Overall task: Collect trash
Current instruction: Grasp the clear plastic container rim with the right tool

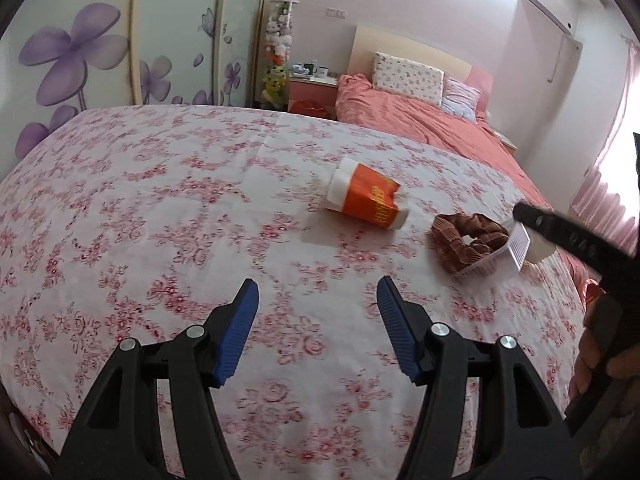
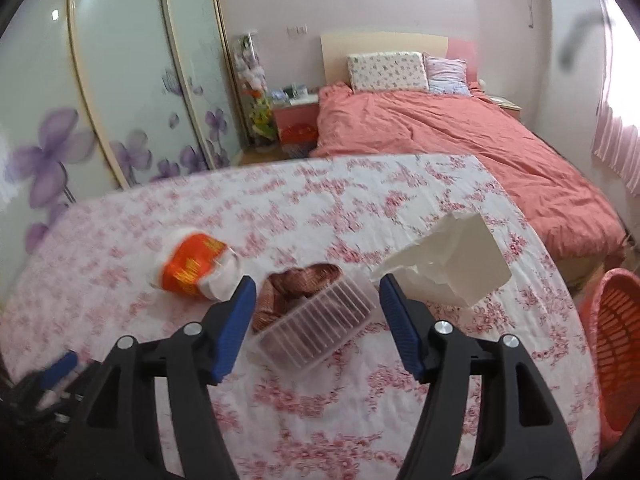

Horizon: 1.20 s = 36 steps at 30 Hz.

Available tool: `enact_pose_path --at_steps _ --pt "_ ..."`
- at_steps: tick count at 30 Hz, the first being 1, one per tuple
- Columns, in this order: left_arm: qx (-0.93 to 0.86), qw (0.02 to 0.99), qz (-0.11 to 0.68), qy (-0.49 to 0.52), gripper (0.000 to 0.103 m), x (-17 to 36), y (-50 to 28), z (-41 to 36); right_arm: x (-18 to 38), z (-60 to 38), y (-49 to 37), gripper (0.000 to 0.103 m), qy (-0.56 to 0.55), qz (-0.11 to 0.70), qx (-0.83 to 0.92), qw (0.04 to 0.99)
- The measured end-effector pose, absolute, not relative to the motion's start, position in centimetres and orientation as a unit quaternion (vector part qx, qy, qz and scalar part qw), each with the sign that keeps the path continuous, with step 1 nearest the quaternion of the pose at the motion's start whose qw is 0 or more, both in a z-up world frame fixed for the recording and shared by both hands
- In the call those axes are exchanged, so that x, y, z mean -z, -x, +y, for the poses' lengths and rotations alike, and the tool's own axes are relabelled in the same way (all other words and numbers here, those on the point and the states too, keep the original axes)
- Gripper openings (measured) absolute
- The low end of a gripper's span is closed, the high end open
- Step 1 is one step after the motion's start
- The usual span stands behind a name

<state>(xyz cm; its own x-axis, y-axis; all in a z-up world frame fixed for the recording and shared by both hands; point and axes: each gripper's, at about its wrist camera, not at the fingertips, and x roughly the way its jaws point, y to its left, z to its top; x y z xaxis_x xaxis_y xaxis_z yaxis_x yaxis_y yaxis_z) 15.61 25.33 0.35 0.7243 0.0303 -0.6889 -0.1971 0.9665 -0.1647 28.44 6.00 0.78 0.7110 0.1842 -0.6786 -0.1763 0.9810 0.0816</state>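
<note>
Both jaws gape empty; cup point(image 2: 196, 266), tray point(image 2: 316, 320) and tissue point(image 2: 448, 264) lie uncollected, basket point(image 2: 616, 356) at three o'clock.

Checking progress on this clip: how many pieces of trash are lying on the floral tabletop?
3: a torn orange paper cup at left, a clear plastic tray mid-table over a brown ridged thing, crumpled white paper at right. More may be hidden.
</note>
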Motion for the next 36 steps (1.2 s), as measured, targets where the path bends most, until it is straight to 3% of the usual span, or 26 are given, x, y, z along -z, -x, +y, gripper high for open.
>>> enact_pose_path --at_steps 6,11,18,22,24,29,32,36 --pt "-0.058 0.919 0.37 0.122 0.061 0.2 -15.6 25.5 0.2 2.7 -26.6 0.061 -0.009 0.379 -0.086 0.921" --pt "-0.044 0.919 0.372 0.121 0.061 0.3 -15.7 24.5 2.2 -0.8 -26.1 0.048 -0.039 0.42 -0.076 0.903" --pt "-0.037 0.92 0.373 0.11 0.061 0.2 -15.8 23.5 4.0 -2.2 -26.1 0.046 -0.08 0.435 -0.083 0.893" --pt "-0.038 0.92 0.375 0.105 0.061 0.2 -15.8 23.1 4.2 -1.6 -26.6 0.033 -0.085 0.448 -0.091 0.886" --pt "-0.038 0.92 0.376 0.103 0.061 0.2 -15.9 22.9 4.3 -0.9 -26.7 0.032 -0.078 0.452 -0.091 0.884" --pt "-0.037 0.918 0.38 0.103 0.061 0.4 -16.1 22.5 5.1 0.1 -27.0 0.011 -0.059 0.469 -0.095 0.876" --pt "-0.035 0.919 0.38 0.099 0.061 0.3 -16.2 22.1 4.9 -0.8 -26.8 0.005 -0.065 0.466 -0.085 0.878" --pt "-0.024 0.92 0.379 0.094 0.061 0.3 -16.6 21.1 4.4 -2.9 -26.3 0.005 -0.072 0.459 -0.062 0.883"
